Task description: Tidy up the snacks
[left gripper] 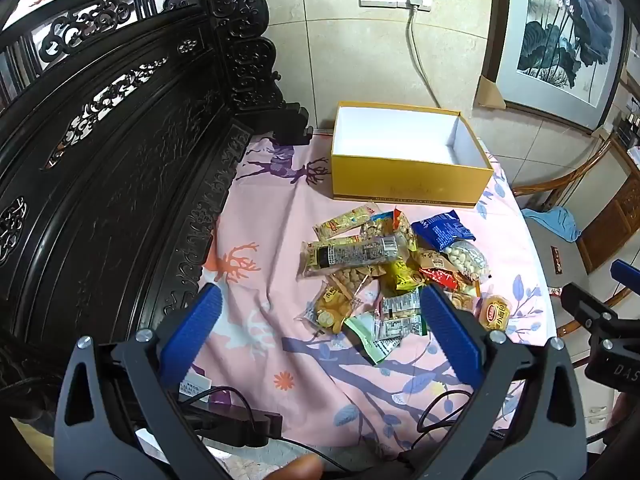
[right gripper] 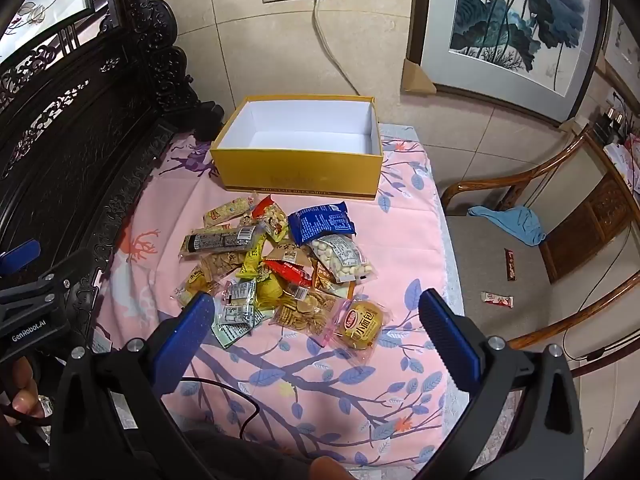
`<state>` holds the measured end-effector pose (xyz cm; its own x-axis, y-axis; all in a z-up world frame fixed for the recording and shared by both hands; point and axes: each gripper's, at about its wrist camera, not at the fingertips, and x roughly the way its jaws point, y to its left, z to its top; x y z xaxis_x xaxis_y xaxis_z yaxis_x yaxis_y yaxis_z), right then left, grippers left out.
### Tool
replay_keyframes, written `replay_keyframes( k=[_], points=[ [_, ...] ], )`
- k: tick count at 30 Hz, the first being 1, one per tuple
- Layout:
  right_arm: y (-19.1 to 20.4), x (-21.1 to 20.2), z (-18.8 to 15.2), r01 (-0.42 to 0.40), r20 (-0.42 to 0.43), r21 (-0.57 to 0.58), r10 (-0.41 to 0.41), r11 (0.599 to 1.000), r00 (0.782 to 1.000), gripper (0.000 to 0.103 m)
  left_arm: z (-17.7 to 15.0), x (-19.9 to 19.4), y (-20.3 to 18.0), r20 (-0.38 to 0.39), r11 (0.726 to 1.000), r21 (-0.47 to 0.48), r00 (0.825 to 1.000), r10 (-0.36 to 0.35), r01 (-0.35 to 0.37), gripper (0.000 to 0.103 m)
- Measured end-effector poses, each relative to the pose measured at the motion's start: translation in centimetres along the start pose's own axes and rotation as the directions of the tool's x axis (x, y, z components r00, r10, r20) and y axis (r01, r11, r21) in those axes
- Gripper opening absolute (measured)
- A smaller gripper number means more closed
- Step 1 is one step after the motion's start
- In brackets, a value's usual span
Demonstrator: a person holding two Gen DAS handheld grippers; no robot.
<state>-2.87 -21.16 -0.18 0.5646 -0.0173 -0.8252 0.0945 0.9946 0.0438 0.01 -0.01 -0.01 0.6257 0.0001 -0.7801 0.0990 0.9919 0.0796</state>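
A pile of snack packets [left gripper: 394, 270] [right gripper: 280, 270] lies on the pink patterned cloth [left gripper: 280, 344] [right gripper: 404, 240]. Behind it stands an open, empty yellow box [left gripper: 408, 178] [right gripper: 300, 174] with a white inside. My left gripper [left gripper: 320, 300] is open and empty, held above the near side of the pile. My right gripper [right gripper: 316, 304] is open and empty, above the near edge of the pile, with a round yellow bun packet [right gripper: 360, 324] between its fingers in view. A blue packet [right gripper: 322, 222] and a bag of white candies [right gripper: 344, 258] lie at the pile's right.
A dark carved wooden bench back [left gripper: 120, 160] [right gripper: 60, 128] runs along the left. A wooden chair [right gripper: 540, 240] with a blue cloth [right gripper: 512, 222] and two small packets [right gripper: 498, 300] stands right. A framed painting [right gripper: 516, 28] leans on the wall. Black cables [left gripper: 436, 408] lie near me.
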Motion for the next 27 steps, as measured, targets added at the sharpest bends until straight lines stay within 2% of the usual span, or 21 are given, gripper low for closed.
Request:
replay_keyframes(
  k=[27],
  points=[
    [-0.09, -0.14, 0.14, 0.002, -0.005, -0.006, -0.002, 1.000, 1.000, 0.102, -0.13, 0.02, -0.02, -0.005, 1.000, -0.002, 1.000, 0.000, 0.000, 0.101]
  ],
)
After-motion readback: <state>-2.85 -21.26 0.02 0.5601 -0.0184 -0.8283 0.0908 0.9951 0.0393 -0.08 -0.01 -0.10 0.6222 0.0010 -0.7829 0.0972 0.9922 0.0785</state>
